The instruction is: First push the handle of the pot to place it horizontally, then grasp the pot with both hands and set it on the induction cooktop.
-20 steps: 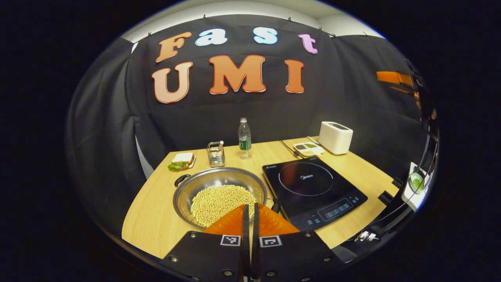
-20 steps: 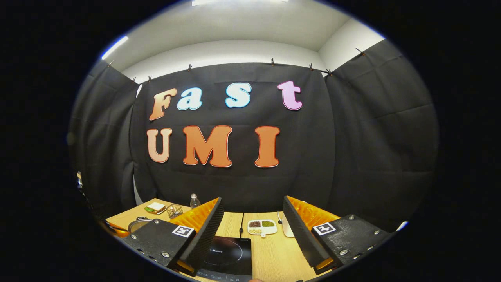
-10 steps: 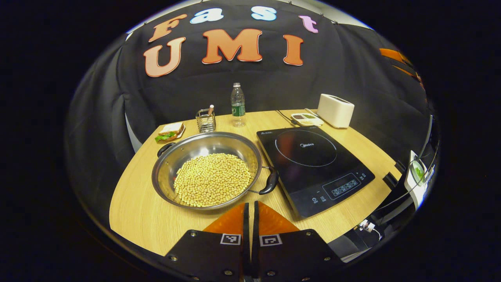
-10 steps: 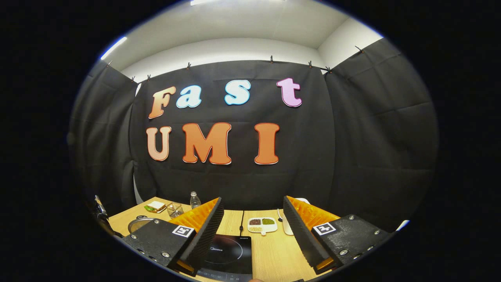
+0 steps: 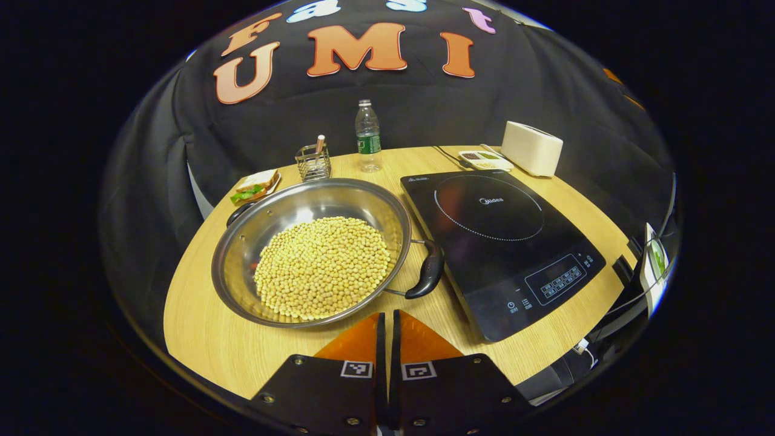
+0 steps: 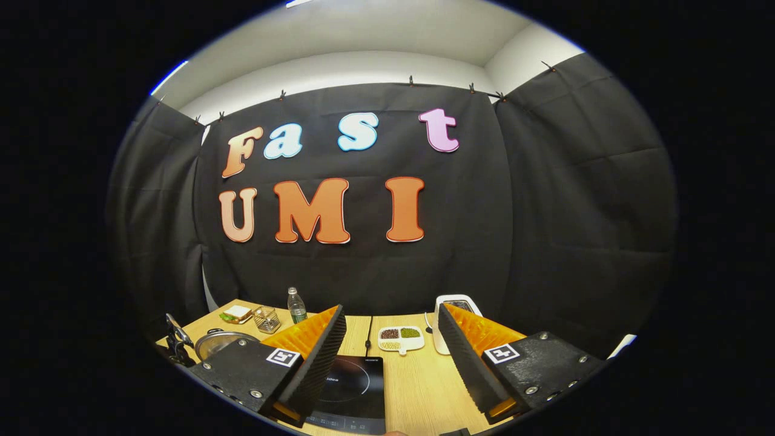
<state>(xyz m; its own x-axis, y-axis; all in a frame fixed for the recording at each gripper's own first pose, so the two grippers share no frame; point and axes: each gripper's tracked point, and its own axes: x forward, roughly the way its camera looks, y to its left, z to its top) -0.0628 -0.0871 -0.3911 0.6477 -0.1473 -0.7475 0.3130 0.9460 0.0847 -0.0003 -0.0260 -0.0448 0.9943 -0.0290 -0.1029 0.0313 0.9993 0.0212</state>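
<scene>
Task at opening stage. Pot of beans rests on table, just beside cooktop at its 9 o'clock; handles sit near 4 and 10 o'clock, apparently not yet horizontal. Left gripper pressed together, empty, poised near pot rim at 6 o'clock. Right gripper spread wide, empty, raised above cooktop. Remaining: push handle, two-gripper grasp, transfer.

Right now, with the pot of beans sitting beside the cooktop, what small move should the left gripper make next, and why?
Probably ease the shut left gripper forward and right to nudge the pot's black handle. That handle sits toward the near right of the pot, not yet level, close to the induction cooktop. The right gripper hangs open above the table.
</scene>
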